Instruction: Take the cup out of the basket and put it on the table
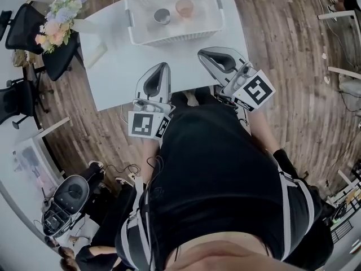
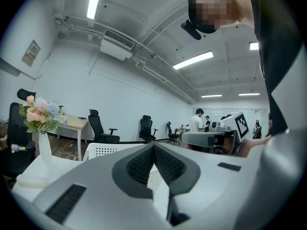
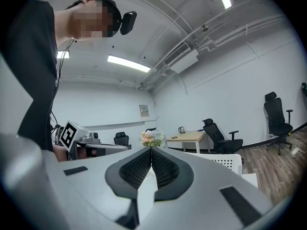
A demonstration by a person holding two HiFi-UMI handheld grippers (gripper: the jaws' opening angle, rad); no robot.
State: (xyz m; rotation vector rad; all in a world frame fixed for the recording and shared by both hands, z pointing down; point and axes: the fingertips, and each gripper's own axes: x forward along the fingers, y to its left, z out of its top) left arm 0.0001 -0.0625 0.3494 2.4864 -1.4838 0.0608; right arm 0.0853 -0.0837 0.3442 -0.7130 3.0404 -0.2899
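- Both my tongs were pinched together, empty: left gripper [image 1: 162,68], right gripper [image 1: 203,53].
- The pink cup [image 1: 184,7] stood upright in the basket [image 1: 169,37], ahead of the right gripper (nearer, I judged).

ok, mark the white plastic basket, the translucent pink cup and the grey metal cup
white plastic basket [image 1: 175,37]: head view, near wall.
translucent pink cup [image 1: 184,7]: head view, open mouth.
grey metal cup [image 1: 162,16]: head view, open mouth.
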